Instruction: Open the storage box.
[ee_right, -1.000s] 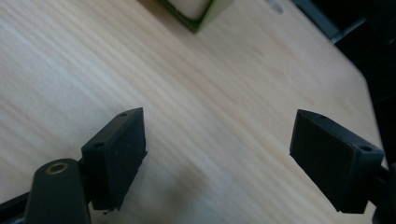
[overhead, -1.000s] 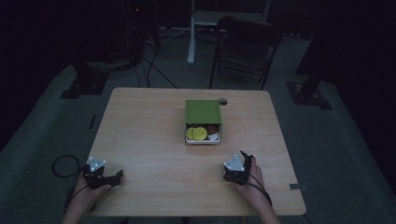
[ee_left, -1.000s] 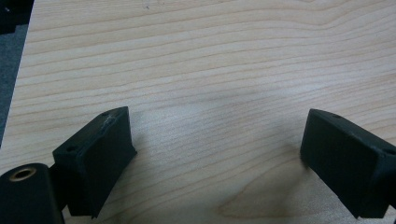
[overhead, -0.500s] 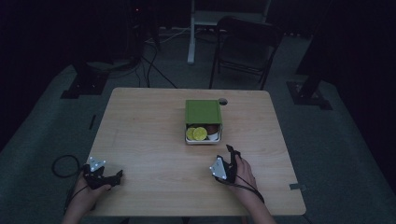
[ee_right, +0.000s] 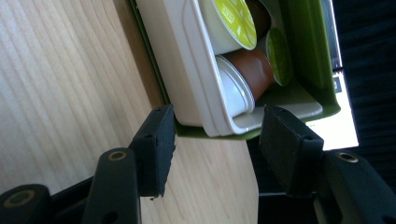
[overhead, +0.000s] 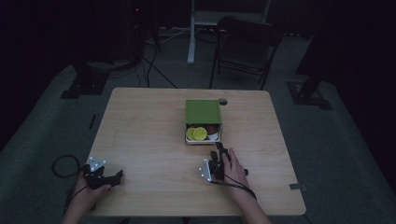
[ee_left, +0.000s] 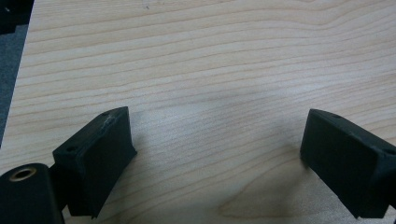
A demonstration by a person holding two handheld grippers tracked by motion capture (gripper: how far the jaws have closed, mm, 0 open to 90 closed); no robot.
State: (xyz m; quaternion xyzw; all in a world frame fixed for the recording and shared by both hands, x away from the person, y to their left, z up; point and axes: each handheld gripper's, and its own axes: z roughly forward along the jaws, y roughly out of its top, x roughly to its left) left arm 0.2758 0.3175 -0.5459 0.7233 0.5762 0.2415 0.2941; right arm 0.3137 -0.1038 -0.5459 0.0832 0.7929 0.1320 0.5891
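A green box (overhead: pixel 203 112) lies mid-table, and a white tray (overhead: pixel 204 140) slid out of its near side holds yellow-green and brown capsules (overhead: pixel 200 133). My right gripper (overhead: pixel 218 150) lies on its side just in front of the tray. In the right gripper view a yellow-lidded capsule (ee_right: pixel 233 18) and a brown capsule (ee_right: pixel 252 65) lie in the tray (ee_right: pixel 187 60). My right gripper (ee_right: pixel 219 140) has just been closing its jaws; the tray's corner sits between the tips, with gaps on both sides. My left gripper (overhead: pixel 116 177) (ee_left: pixel 217 140) rests open over bare wood at the near left.
The wooden table (overhead: pixel 149 121) has a small dark round thing (overhead: pixel 223 100) at its far edge behind the box. A cable loop (overhead: pixel 60 164) hangs off the near left corner. A folding chair (overhead: pixel 247 42) stands beyond the table.
The right hand has slid left and forward from the near right toward the tray, and its jaws have narrowed. The left hand has stayed put.
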